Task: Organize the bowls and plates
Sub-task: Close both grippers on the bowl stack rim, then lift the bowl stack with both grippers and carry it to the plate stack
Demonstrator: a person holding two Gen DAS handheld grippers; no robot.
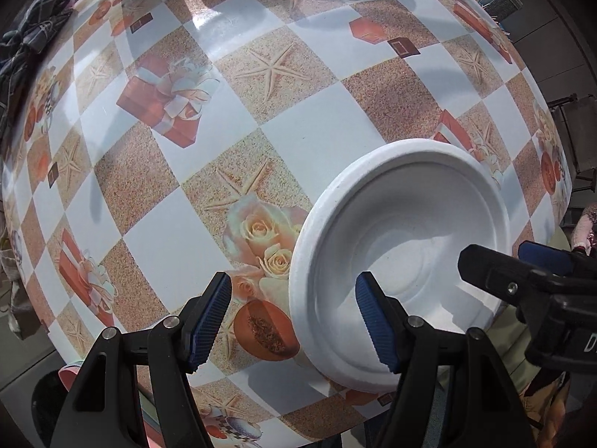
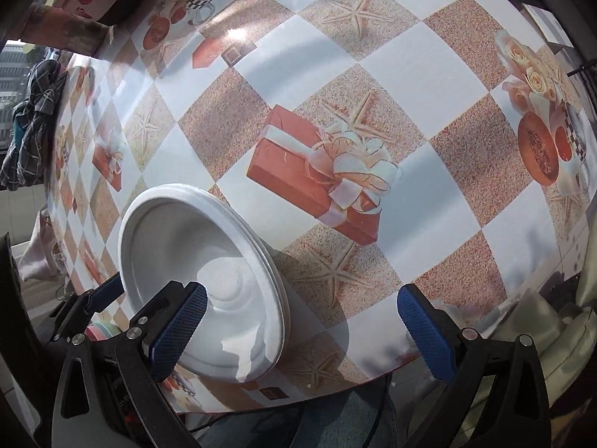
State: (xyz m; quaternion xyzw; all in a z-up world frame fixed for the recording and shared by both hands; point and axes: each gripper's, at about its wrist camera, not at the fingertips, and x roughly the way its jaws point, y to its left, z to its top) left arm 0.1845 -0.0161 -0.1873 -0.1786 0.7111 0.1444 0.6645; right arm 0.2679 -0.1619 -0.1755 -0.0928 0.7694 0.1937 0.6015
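A white foam bowl [image 1: 403, 246] stands on the patterned tablecloth [image 1: 298, 86] near the table's front edge. In the right wrist view the bowl [image 2: 224, 261] shows two or three nested rims, like a small stack. My left gripper [image 1: 293, 323] points down, open. Its right pad [image 1: 377, 328] hangs over the bowl's inside and its left pad [image 1: 209, 321] over the cloth, so the near rim lies between them untouched. My right gripper [image 2: 302, 330] is open wide. Its left pad [image 2: 179, 328] is over the bowl and its right pad [image 2: 425, 332] over the tablecloth [image 2: 335, 56].
A dark checked cloth [image 1: 30, 30] hangs at the far left edge of the table [image 2: 30, 123]. The front table edge [image 2: 298, 395] runs just below the bowl, with a person's jeans [image 2: 317, 425] beyond it. Pink and green items [image 2: 100, 330] sit below the left corner.
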